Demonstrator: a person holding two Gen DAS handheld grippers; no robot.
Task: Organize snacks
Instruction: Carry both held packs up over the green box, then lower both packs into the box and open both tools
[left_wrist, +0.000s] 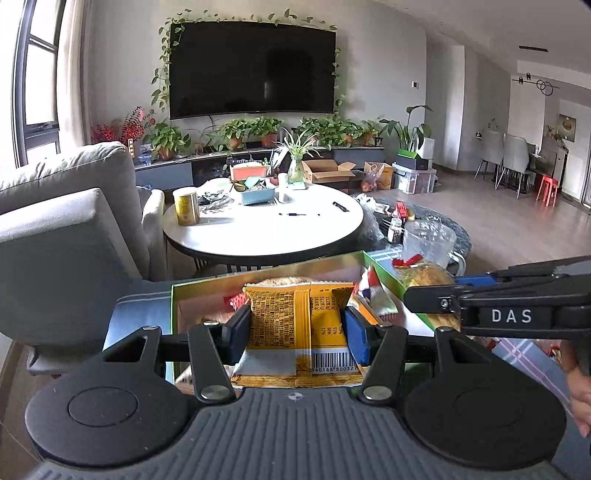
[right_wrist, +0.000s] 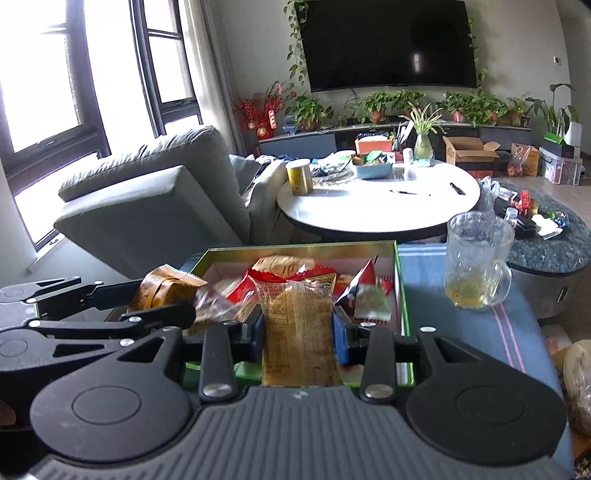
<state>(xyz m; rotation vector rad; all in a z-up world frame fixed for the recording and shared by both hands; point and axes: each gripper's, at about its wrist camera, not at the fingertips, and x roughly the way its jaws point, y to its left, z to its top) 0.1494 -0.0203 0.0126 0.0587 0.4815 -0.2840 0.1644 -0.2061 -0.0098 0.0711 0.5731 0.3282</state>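
Left gripper (left_wrist: 295, 328): fingers (left_wrist: 356, 334) closed on a yellow snack packet (left_wrist: 291, 314), held upright, its back panel of small print facing the camera and a barcode at the lower edge, digits partly readable; right gripper (right_wrist: 300, 332): fingers (right_wrist: 341, 339) closed on a clear-wrapped snack packet (right_wrist: 299, 325) with faint, unreadable print, also held upright; both packets are above the near edge of an open green-rimmed box (right_wrist: 400, 295); inside the box lie several wrapped snacks, among them a red packet (right_wrist: 291, 275), a pale biscuit packet (right_wrist: 280, 264) and a triangular red-and-white packet (right_wrist: 364, 291) against the right wall; the box rests on a blue striped cloth (right_wrist: 461, 332); on the same cloth, right of the box and apart from it, stands a glass mug (right_wrist: 476, 258) with a little yellowish liquid at the bottom; the side of the right gripper, seen from the left wrist, carries the lettering "DAS" (left_wrist: 511, 316); beyond, a round white counter (left_wrist: 258, 229) bears a gold tin (left_wrist: 186, 206) and a light-blue basket (left_wrist: 255, 194) of mixed items, not identifiable.
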